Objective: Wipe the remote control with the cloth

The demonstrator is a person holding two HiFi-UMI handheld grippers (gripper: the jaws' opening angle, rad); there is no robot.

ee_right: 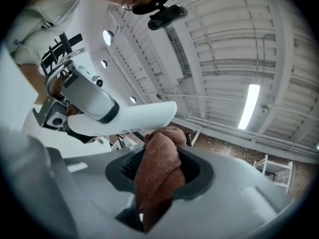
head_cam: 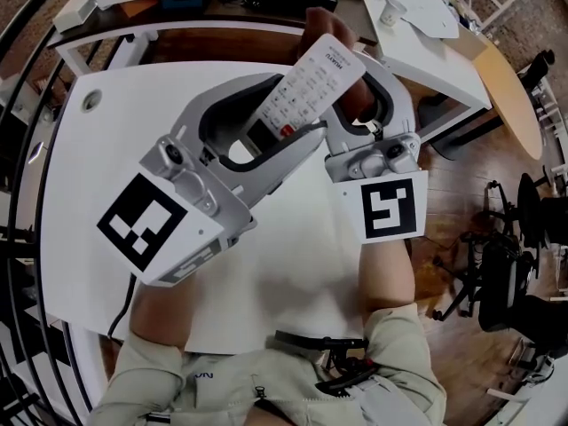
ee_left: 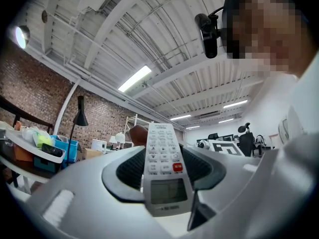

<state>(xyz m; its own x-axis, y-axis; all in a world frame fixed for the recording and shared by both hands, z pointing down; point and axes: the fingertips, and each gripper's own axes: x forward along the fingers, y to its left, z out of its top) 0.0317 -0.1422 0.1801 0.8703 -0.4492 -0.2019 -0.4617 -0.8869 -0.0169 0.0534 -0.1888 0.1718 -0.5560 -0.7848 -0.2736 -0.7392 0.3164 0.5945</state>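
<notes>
Head view, so: white bench (head_cam: 98, 167) underneath, with both grippers up in the air over its far half. Left gripper (head_cam: 266, 124) has its fingers clamped on the screen end of the white remote control (head_cam: 312, 78). The remote sticks up tilted toward the bench's far right corner, buttons facing the camera. Right gripper (head_cam: 359, 85) has its fingers pinched on a bunched reddish-brown cloth (ee_right: 157, 176), and the cloth's top sits right up against the remote's plain back.

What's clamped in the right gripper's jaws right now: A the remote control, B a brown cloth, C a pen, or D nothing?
B: the right gripper is shut on the brown cloth; the remote control sits in the left gripper.
</notes>
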